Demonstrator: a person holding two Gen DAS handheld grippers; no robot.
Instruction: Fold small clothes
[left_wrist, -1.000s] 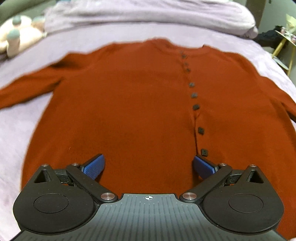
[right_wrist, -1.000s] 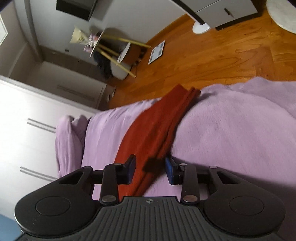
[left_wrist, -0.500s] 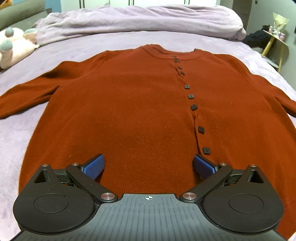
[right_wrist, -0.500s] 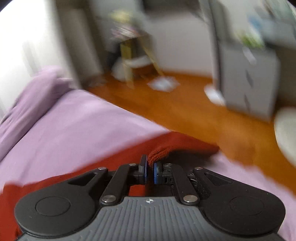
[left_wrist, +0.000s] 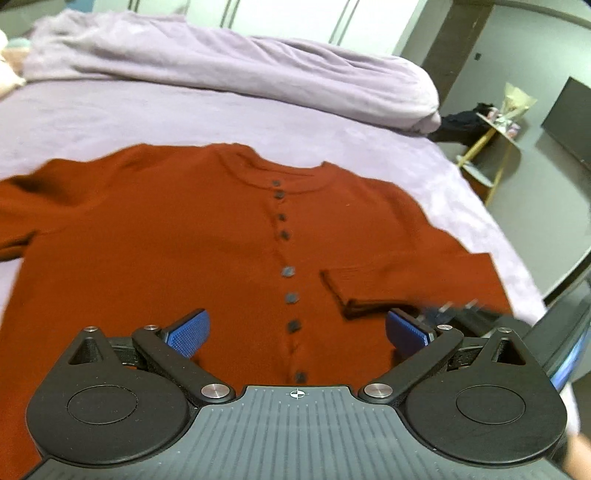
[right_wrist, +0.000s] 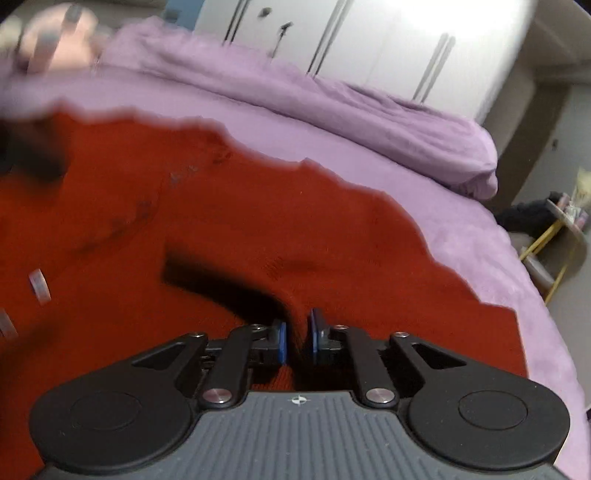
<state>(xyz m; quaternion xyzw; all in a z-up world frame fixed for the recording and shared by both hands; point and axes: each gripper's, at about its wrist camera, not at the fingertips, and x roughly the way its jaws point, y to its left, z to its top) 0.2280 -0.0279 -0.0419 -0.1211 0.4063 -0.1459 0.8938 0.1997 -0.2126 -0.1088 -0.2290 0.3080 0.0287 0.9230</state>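
Lilac bed (left_wrist: 110, 122) under rust cardigan (left_wrist: 166, 240), left gripper (left_wrist: 297, 328) spread wide, right gripper (right_wrist: 297, 338) opening around sleeve (right_wrist: 291, 291), white wardrobe (right_wrist: 369, 40) behind.

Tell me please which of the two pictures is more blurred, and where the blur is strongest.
Right wrist view: more blurred; the rust-red knitted cardigan has a smeared, wavy edge and streaked buttons, strongest at the left. Left wrist view: mostly sharp; the dark square buttons read clearly, with blur only near the folded sleeve cuff at the right. Both views bend straight lines at the rim.
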